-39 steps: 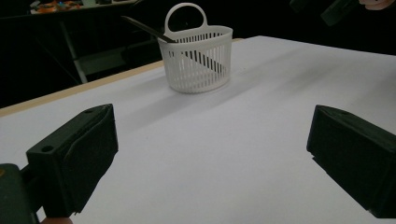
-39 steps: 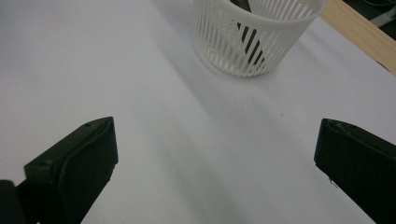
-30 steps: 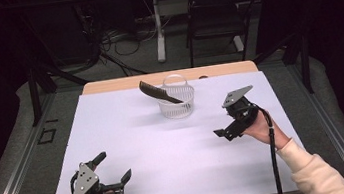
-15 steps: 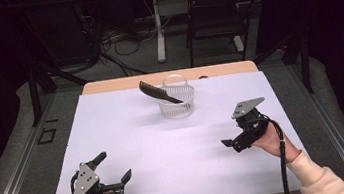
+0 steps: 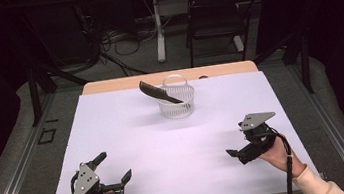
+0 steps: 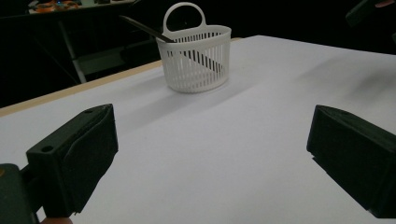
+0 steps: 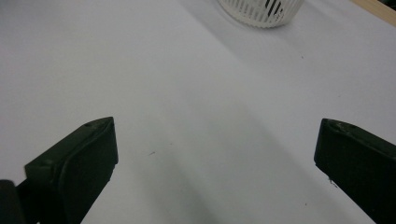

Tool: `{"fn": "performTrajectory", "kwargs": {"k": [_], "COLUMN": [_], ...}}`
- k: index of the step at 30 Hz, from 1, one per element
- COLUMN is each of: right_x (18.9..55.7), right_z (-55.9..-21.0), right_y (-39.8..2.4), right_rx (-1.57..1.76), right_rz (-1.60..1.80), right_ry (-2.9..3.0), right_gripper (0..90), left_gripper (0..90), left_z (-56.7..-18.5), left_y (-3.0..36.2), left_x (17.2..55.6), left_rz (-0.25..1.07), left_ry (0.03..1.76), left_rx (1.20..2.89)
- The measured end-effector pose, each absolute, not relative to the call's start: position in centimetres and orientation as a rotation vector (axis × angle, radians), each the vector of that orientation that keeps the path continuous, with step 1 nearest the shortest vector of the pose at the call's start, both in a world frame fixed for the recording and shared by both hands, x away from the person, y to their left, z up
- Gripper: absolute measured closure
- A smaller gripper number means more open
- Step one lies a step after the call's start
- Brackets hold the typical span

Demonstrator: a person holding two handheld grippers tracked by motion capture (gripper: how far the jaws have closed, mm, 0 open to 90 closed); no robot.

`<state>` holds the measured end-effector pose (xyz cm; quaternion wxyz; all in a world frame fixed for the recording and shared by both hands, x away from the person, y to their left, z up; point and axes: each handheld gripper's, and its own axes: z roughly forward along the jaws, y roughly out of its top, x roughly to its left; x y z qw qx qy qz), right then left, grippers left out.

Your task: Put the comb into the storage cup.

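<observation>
A small white slatted basket (image 5: 176,102) with a loop handle stands at the far middle of the white table. A long flat black piece (image 5: 158,92), comb-like, leans in it and sticks out to the left over the rim. My left gripper (image 5: 114,166) rests open near the front left edge with nothing between its jaws. In the left gripper view (image 6: 210,154) it faces the basket (image 6: 196,58) and the black piece (image 6: 142,26). My right gripper (image 5: 236,140) is open and empty at the front right. The right gripper view (image 7: 215,158) shows the basket's base (image 7: 259,10) at the top.
The white sheet (image 5: 129,133) covers most of the table, with a wooden strip (image 5: 108,85) showing along the far edge. A black chair (image 5: 212,18) and cables on the floor lie beyond the table. The other gripper's tip (image 6: 369,9) shows at the top right of the left gripper view.
My right gripper has drawn back from the basket toward the front right of the table, staying open. The left gripper, the basket and the black piece have not moved.
</observation>
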<state>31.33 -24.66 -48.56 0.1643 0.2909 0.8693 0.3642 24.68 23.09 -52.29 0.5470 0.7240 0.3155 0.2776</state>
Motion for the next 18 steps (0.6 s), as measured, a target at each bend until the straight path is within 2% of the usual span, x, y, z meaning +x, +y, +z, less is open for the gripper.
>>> {"fn": "performTrajectory", "kwargs": {"k": [18], "right_x": [29.3], "right_z": [-50.7], "right_y": [-25.3], "right_rx": [0.855], "right_rz": [1.065], "right_ry": [2.436], "right_gripper": [0.0], "left_gripper": [2.0], "left_z": [-52.3], "left_y": [23.1], "left_x": [24.8], "left_rz": [0.653], "left_ry": [0.748], "left_rx": [1.717]}}
